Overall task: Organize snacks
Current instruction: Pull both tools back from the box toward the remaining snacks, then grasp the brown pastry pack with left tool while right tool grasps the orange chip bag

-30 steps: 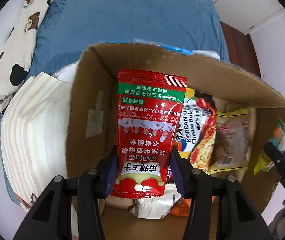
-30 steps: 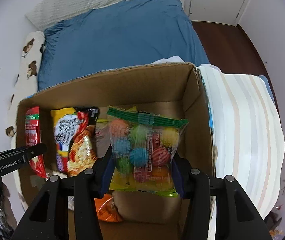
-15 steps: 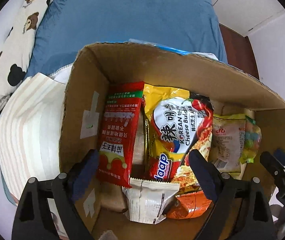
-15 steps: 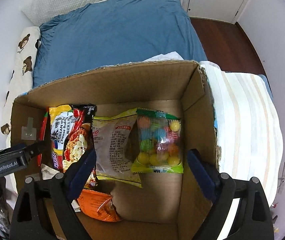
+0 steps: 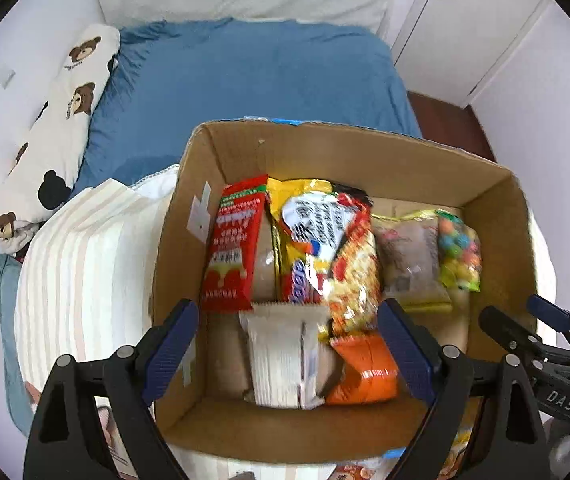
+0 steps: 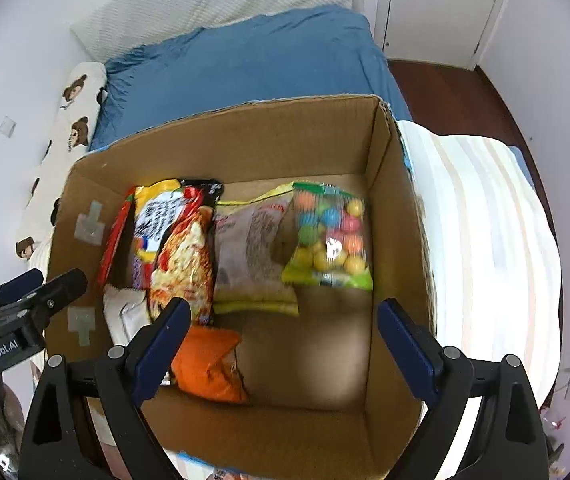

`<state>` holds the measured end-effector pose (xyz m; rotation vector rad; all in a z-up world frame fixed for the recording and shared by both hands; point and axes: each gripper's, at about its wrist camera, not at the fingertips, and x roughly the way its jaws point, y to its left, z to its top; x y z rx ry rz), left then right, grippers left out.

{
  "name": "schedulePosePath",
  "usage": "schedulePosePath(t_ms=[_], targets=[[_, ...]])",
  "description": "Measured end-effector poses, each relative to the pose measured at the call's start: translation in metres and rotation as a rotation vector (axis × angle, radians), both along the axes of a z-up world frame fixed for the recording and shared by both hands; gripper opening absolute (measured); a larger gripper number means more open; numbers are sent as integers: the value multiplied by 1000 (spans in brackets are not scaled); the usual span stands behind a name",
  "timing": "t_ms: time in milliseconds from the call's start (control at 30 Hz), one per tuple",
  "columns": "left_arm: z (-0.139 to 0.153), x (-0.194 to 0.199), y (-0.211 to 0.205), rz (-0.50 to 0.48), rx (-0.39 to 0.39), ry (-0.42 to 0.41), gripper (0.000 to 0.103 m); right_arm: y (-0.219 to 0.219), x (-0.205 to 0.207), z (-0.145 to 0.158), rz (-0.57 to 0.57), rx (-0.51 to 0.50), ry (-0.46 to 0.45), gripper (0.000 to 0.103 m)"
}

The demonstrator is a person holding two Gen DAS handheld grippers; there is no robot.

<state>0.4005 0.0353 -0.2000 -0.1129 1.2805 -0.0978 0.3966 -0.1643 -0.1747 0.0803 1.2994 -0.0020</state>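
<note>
Both packets dropped in the box, both grippers released and empty above it.

In the cardboard box (image 5: 365, 148) the red sachet (image 5: 235, 248) leans at the left wall, then the Korean noodle pack (image 5: 325, 248), a pale yellow-edged packet (image 6: 253, 248) and the bag of coloured candy balls (image 6: 331, 236), with a white wrapper (image 5: 281, 356) and orange packet (image 6: 209, 364) in front. The left gripper (image 5: 289, 344) and right gripper (image 6: 281, 340) hang spread wide, nothing between them. My worry: the leaning packs look loosely propped, so a knock could tip them flat onto the front ones.
</note>
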Motion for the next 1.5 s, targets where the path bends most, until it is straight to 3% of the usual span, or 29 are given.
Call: schedulePosePath(t_ms=[533, 800, 967, 1100, 1200, 1500], targets=[[58, -139, 17, 37, 34, -249, 91, 23, -131, 58, 44, -44, -211, 96], [83, -181, 20, 47, 26, -301, 91, 32, -182, 87, 57, -8, -267, 96], [89, -202, 18, 44, 28, -300, 91, 24, -206, 85, 24, 62, -243, 96], [70, -217, 8, 23, 35, -246, 91, -8, -226, 61, -79, 156, -171, 96], [38, -224, -4, 6, 27, -154, 91, -41, -244, 39, -179, 182, -122, 96], [-66, -209, -64, -104, 40, 105, 91, -121, -277, -31, -401, 122, 10, 96]])
